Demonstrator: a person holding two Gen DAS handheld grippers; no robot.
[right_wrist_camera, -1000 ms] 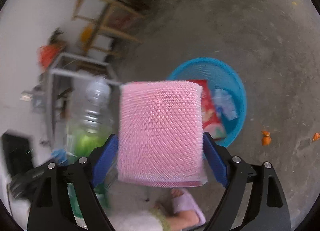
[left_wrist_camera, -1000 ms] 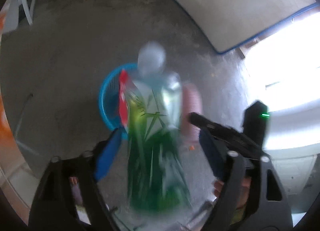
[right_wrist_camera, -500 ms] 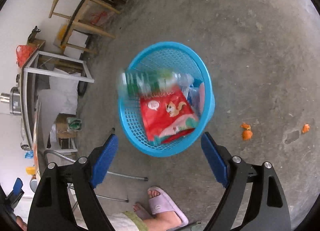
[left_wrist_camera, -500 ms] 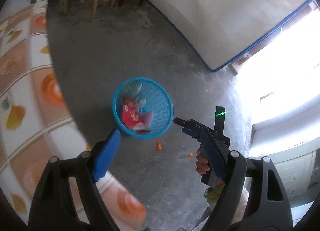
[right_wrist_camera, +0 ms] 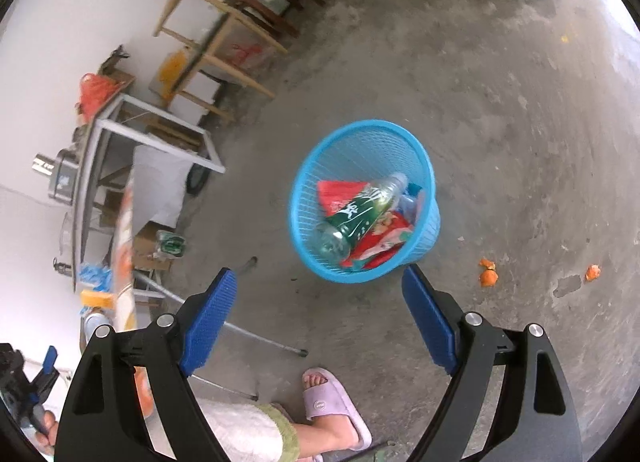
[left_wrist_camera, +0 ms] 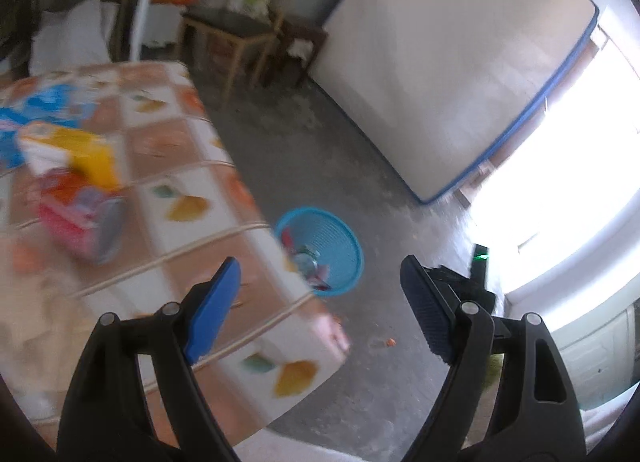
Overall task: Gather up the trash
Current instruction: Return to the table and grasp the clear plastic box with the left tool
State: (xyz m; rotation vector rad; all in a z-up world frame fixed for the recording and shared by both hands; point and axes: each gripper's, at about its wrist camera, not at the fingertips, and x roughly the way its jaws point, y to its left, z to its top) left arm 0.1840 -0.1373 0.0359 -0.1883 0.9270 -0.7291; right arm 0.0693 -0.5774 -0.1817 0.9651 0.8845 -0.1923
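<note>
Two wrist views, each framed by the black arms and blue pads of its own tool. Left wrist view: the left tool [left_wrist_camera: 316, 304] stands wide open with nothing between its pads, above the near corner of a worktop covered in an orange-and-white fruit-patterned cloth [left_wrist_camera: 176, 182]; blurred packets lie on that cloth, among them a yellow-and-white packet [left_wrist_camera: 76, 154] and a pink-and-orange packet [left_wrist_camera: 80, 222]. Beyond the worktop's edge, a round blue plastic mesh basket [left_wrist_camera: 344, 238] sits on the grey concrete floor [left_wrist_camera: 300, 150] with coloured trash inside, and a white mattress with blue edging [left_wrist_camera: 448, 62] leans upright at the back. Right wrist view: the right tool [right_wrist_camera: 320, 318] is likewise wide open and empty, pointing down at the floor just short of the same basket [right_wrist_camera: 420, 158]. In the basket, a clear plastic bottle with a green label [right_wrist_camera: 360, 214] lies tilted on top of a red snack wrapper [right_wrist_camera: 376, 246]. Small orange peel scraps [right_wrist_camera: 488, 276] lie on the floor to the basket's right, apart from it. At the lower edge, a person's foot in a lilac slipper [right_wrist_camera: 332, 402] stands on the floor.
</note>
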